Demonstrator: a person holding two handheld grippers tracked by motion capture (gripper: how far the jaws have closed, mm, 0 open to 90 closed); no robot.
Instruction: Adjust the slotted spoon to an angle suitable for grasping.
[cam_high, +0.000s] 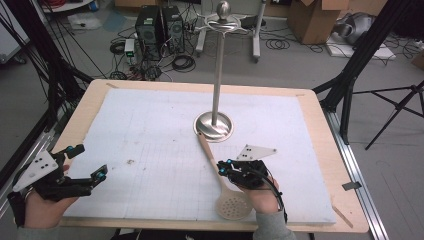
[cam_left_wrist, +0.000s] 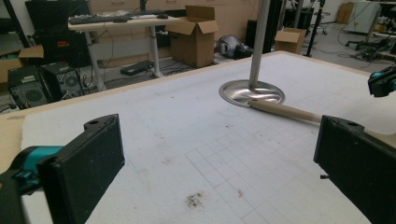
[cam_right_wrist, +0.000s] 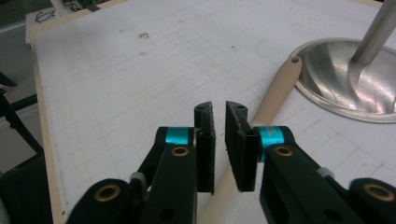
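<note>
Beige and slotted, the spoon (cam_high: 220, 170) lies flat on the tabletop (cam_high: 150, 145), its long axis running from the bowl at the near edge to the handle tip touching the steel stand's base (cam_high: 214, 125). The right gripper (cam_right_wrist: 218, 109) hovers over the handle, fingers narrow and seemingly empty; it must widen, then descend. The left gripper (cam_high: 87, 165) waits wide open.

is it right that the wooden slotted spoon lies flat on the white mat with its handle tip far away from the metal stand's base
Not quite. The wooden slotted spoon does lie flat on the white mat, but its handle tip rests right against the rim of the metal stand's base, not far from it. The right gripper view shows the tip at the base's edge.
</note>
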